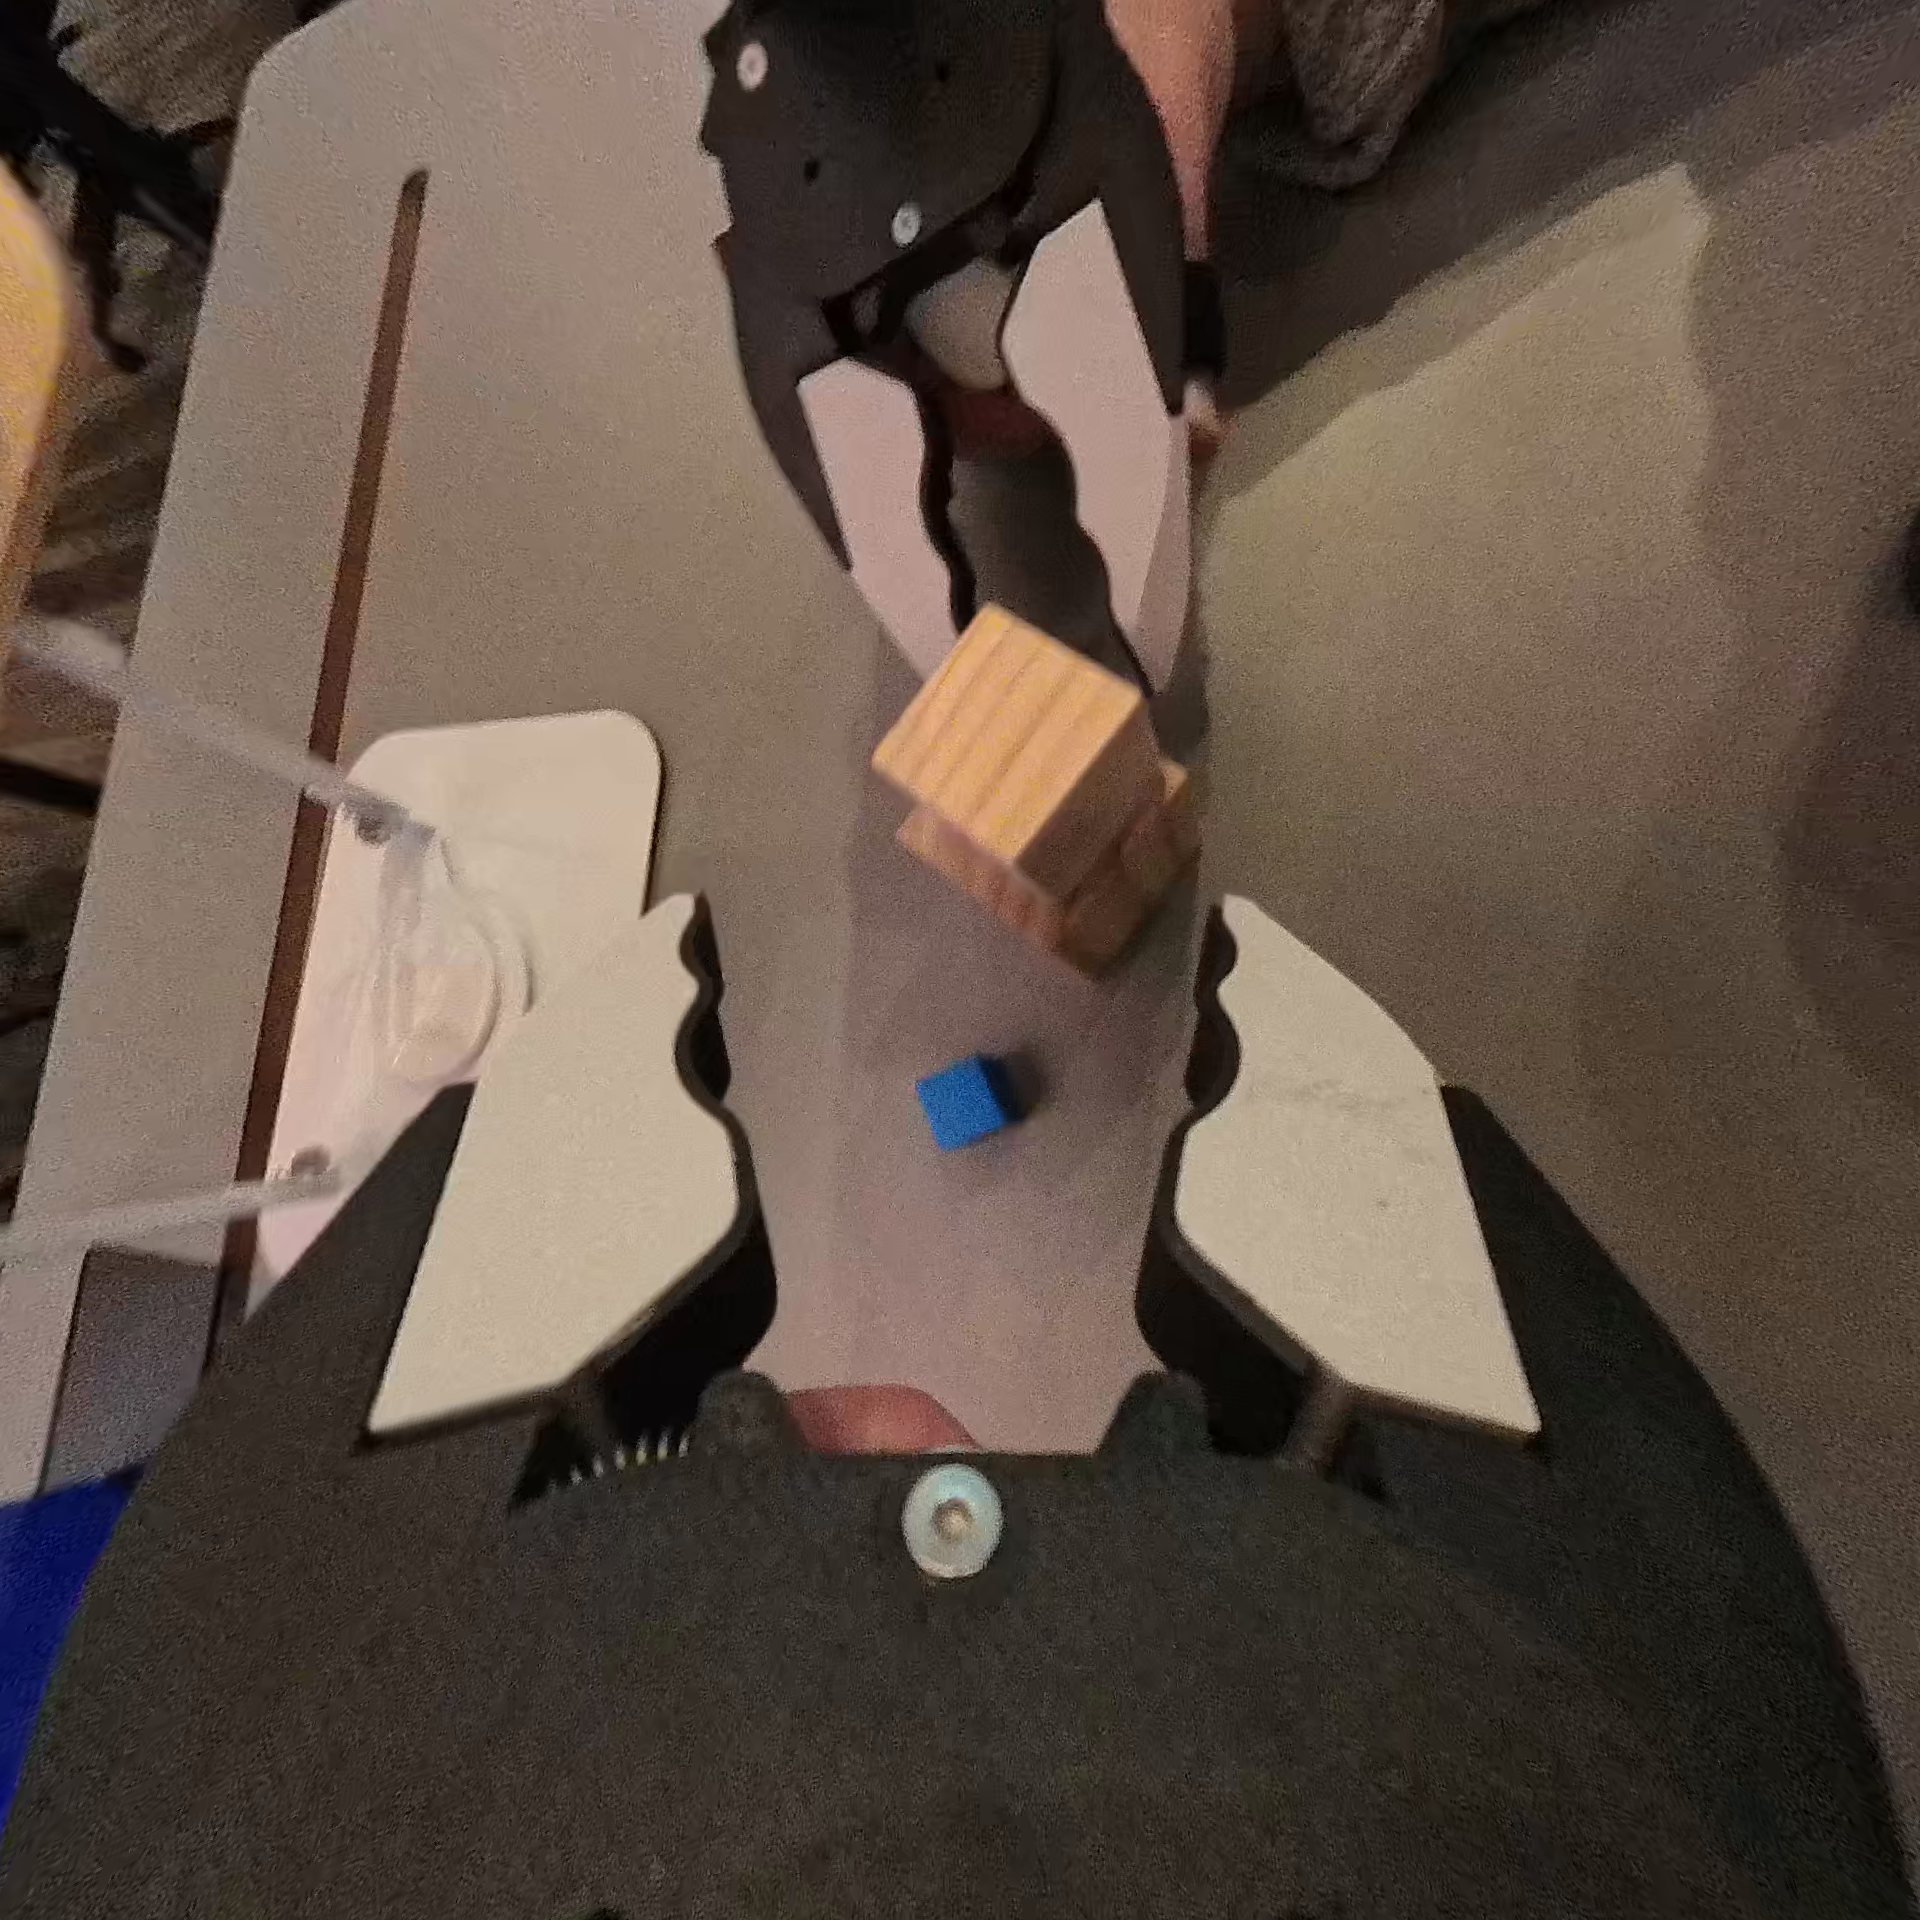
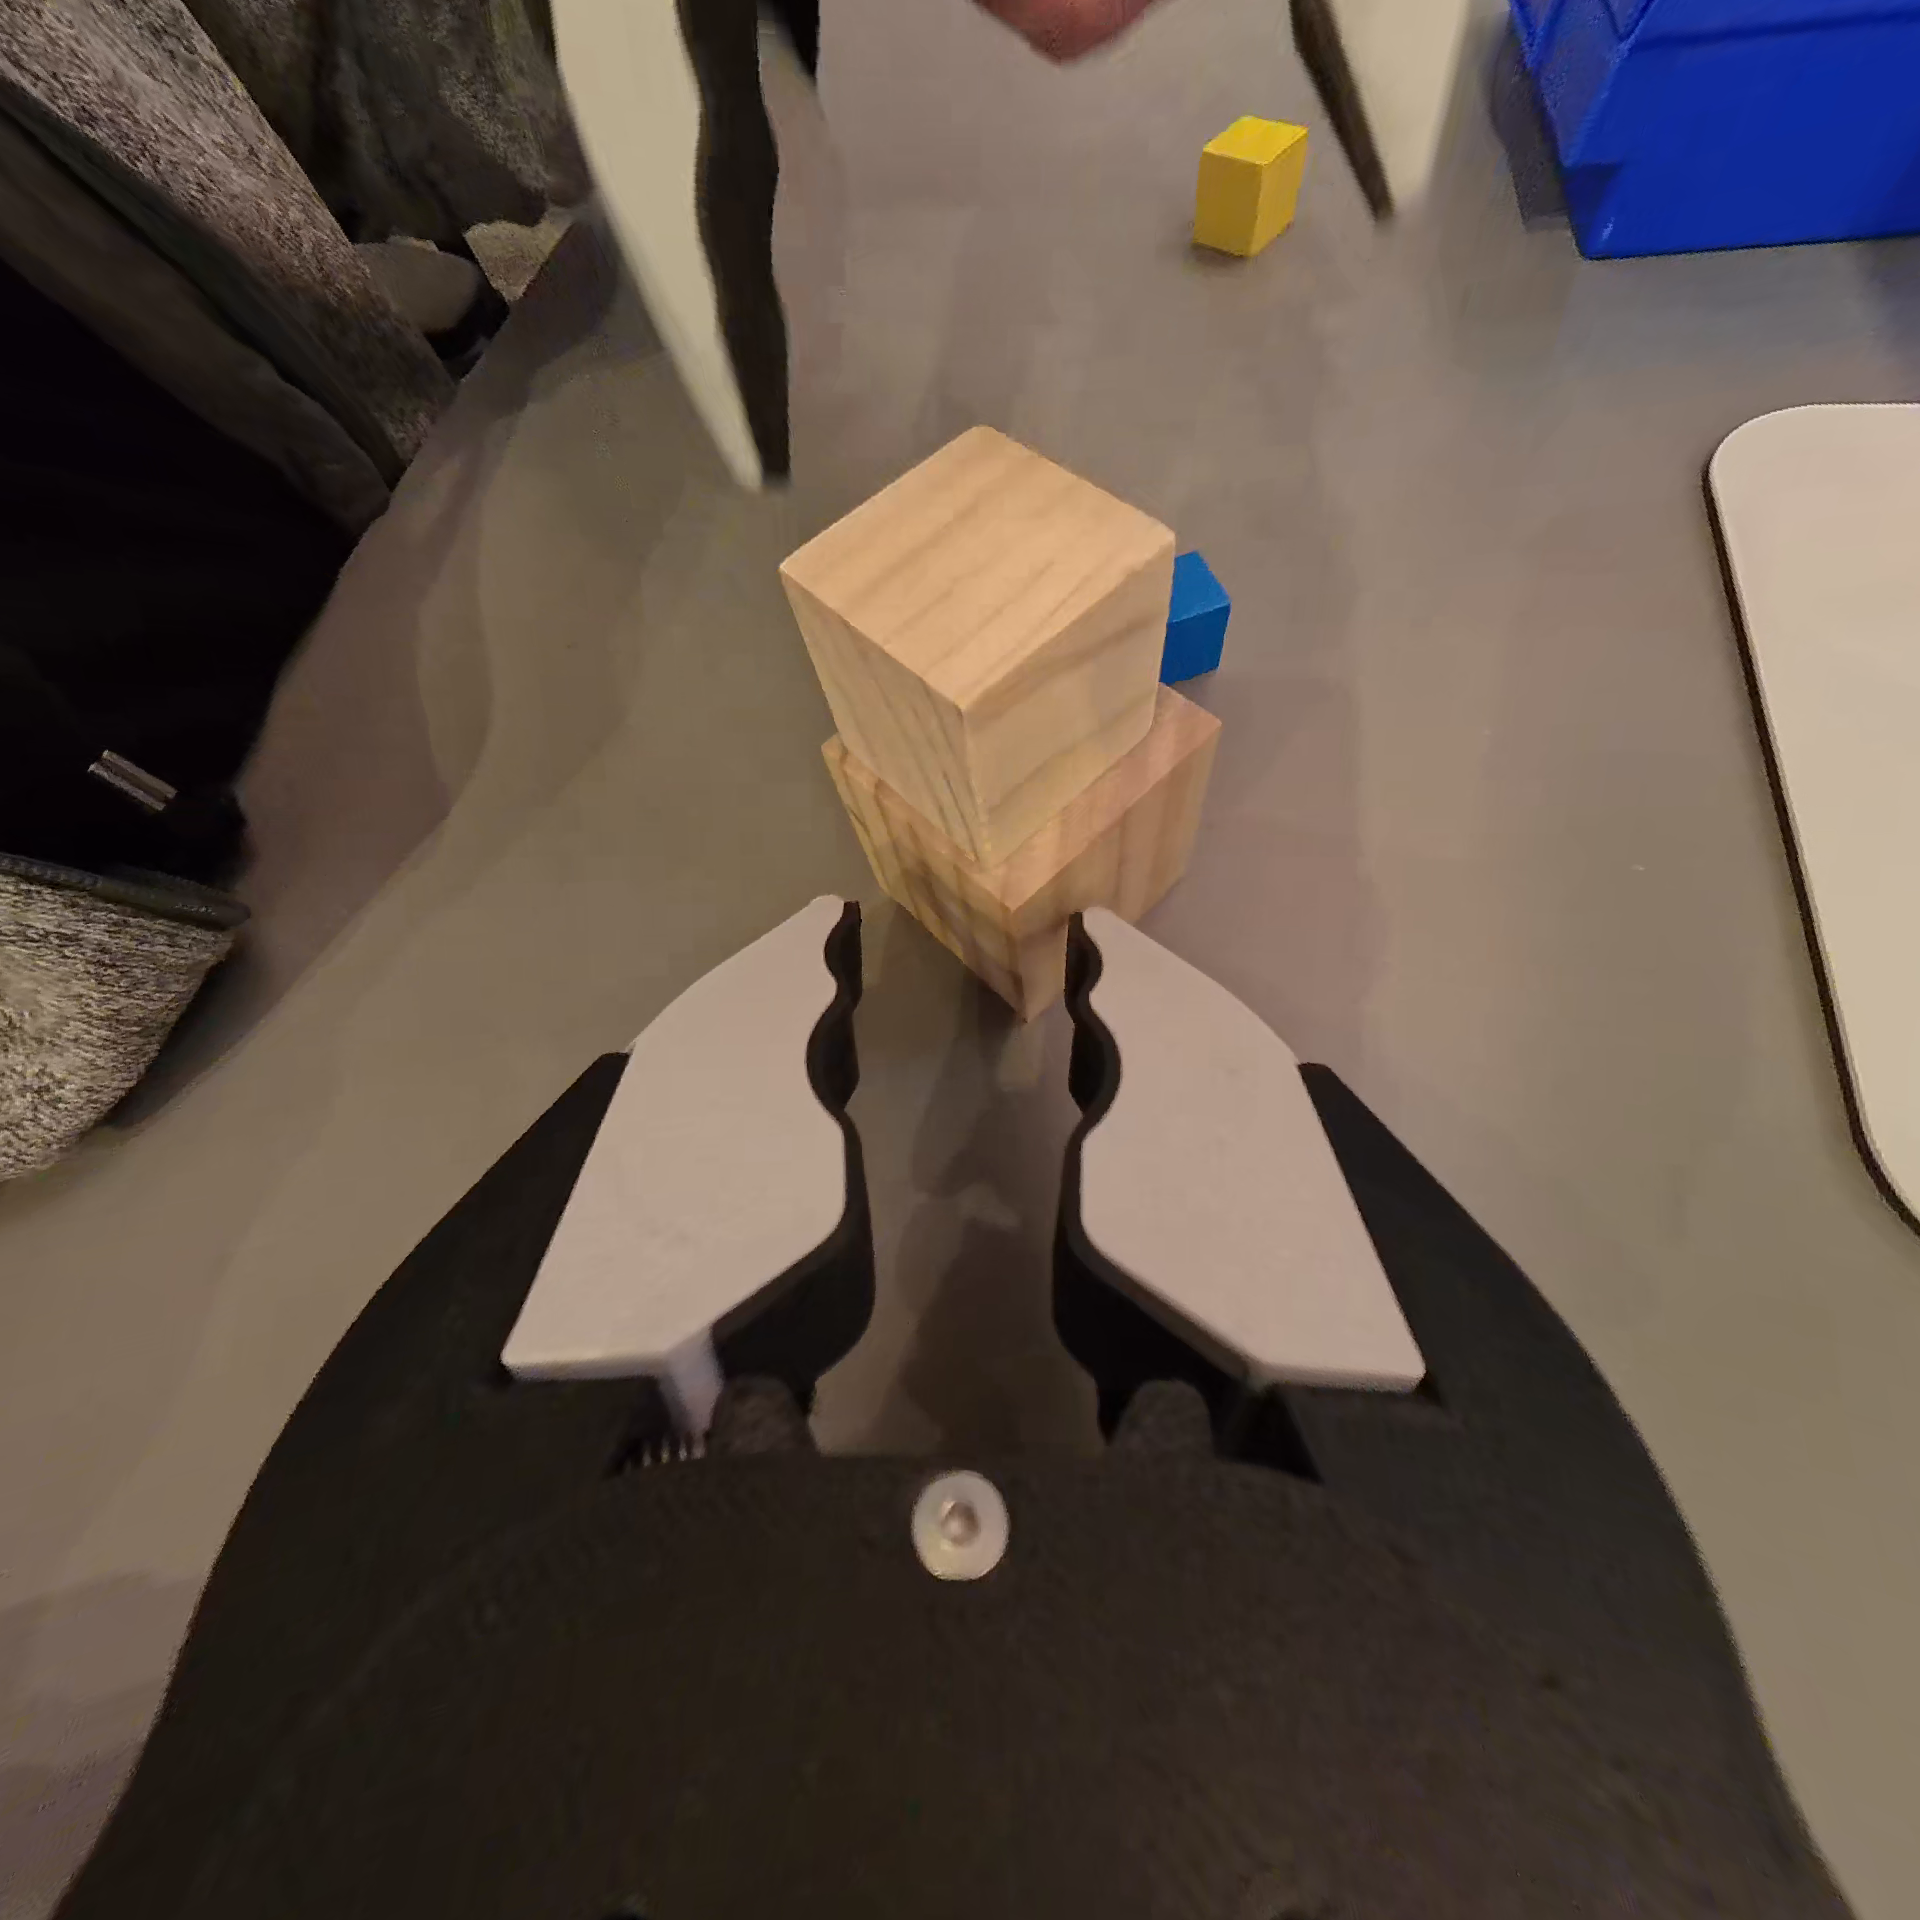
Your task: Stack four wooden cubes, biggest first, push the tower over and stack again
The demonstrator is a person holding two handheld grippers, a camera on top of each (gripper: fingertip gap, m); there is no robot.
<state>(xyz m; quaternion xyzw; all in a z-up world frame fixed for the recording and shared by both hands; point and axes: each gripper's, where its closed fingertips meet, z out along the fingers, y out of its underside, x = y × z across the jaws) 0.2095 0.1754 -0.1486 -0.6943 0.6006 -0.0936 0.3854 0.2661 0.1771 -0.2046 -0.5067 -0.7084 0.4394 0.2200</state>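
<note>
Two plain wooden cubes stand stacked on the grey table: a smaller cube (image 2: 977, 623) sits turned on a larger cube (image 2: 1101, 831). In the left wrist view the top cube (image 1: 1013, 748) covers most of the lower cube (image 1: 1101, 904). A small blue cube (image 1: 971, 1101) (image 2: 1195, 618) lies beside the stack. A yellow cube (image 2: 1252, 185) lies farther off. My left gripper (image 1: 961, 935) is open and empty above the blue cube. My right gripper (image 2: 964, 920) is open and empty, with its tips just short of the lower cube. Each gripper shows in the other's view: the right gripper (image 1: 1044, 623), the left gripper (image 2: 1070, 343).
A blue bin (image 2: 1725, 114) stands at the far right. A white mat (image 2: 1829, 727) (image 1: 499, 831) lies on the table, with a clear plastic piece (image 1: 416, 935) over it. Grey fabric (image 2: 156, 312) and a dark gap border the table's left edge. There is about 9 cm between the tips of the two grippers. The small blue cube (image 1: 971, 1101) is about 9 cm from my left fingertips.
</note>
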